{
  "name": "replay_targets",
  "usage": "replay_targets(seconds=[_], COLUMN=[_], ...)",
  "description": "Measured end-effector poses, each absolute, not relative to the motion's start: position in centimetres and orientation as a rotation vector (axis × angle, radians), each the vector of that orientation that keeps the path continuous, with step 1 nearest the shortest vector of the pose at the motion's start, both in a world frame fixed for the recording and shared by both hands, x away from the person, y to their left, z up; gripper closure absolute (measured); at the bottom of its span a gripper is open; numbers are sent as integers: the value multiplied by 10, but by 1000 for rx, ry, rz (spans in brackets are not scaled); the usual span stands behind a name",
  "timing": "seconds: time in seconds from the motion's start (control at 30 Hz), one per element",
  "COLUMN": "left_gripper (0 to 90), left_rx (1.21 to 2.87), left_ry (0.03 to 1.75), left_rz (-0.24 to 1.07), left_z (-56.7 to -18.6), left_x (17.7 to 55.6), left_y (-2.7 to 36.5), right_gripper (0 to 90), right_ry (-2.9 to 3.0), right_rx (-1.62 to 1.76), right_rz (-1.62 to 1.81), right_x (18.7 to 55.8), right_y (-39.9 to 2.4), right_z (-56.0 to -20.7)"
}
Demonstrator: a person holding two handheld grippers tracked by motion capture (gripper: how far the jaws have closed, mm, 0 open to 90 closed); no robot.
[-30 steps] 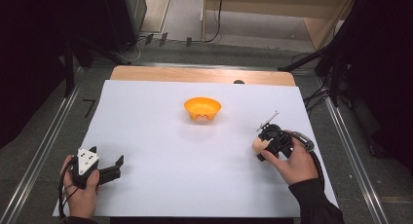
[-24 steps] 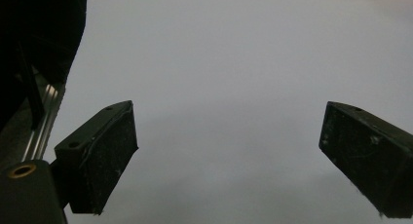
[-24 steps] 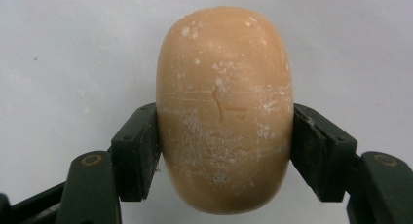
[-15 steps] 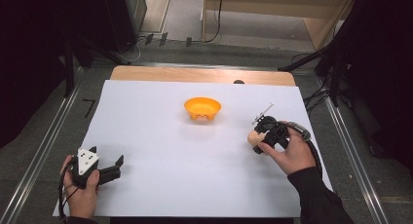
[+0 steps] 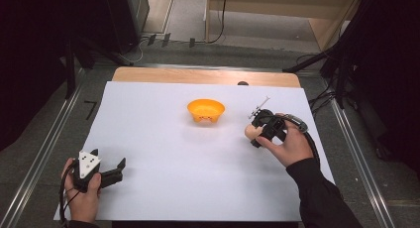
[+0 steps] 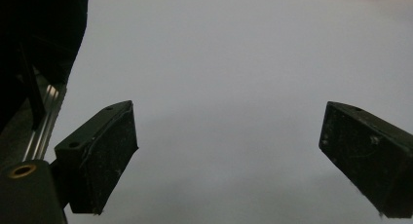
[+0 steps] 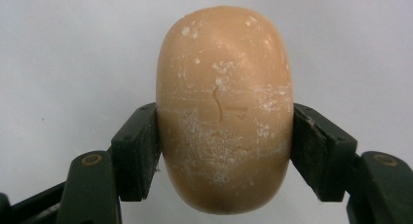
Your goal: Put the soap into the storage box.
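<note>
A tan, egg-shaped object point(image 7: 224, 107) with a scuffed surface sits between the two black jaws in the right gripper view, both pads pressed on its sides. In the high view my right gripper point(image 5: 254, 134) holds that tan object point(image 5: 252, 132) just above the white sheet, to the right of an orange bowl point(image 5: 205, 110). My left gripper point(image 5: 119, 167) rests near the table's front left corner, jaws wide apart. The left gripper view has its jaws spread over bare white surface, so the left gripper point(image 6: 229, 160) is open with nothing between them.
A white sheet point(image 5: 163, 158) covers the table, with a strip of wooden tabletop point(image 5: 198, 76) at the far edge. Metal rails point(image 5: 44, 148) run along both sides. Dark stands and cables fill the floor beyond.
My right hand has carried the tan object leftward and farther away, closer to the orange bowl. The left hand has stayed put.
</note>
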State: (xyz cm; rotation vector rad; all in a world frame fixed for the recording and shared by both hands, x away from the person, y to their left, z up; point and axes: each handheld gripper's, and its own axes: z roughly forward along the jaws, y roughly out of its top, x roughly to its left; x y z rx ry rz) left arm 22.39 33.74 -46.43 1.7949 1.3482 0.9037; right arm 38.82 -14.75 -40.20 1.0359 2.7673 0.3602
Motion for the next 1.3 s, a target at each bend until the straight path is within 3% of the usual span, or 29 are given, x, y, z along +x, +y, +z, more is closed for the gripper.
replay_targets(seconds=[1.3], left_gripper=[70], left_rx=[1791], left_ry=[1346], left_rz=[900], left_z=[-464], left_x=[224], left_y=[338], right_gripper=[333], right_ry=[2806], right_rx=[675], right_rz=[434], right_x=[426], right_y=[-115], right_z=[-384])
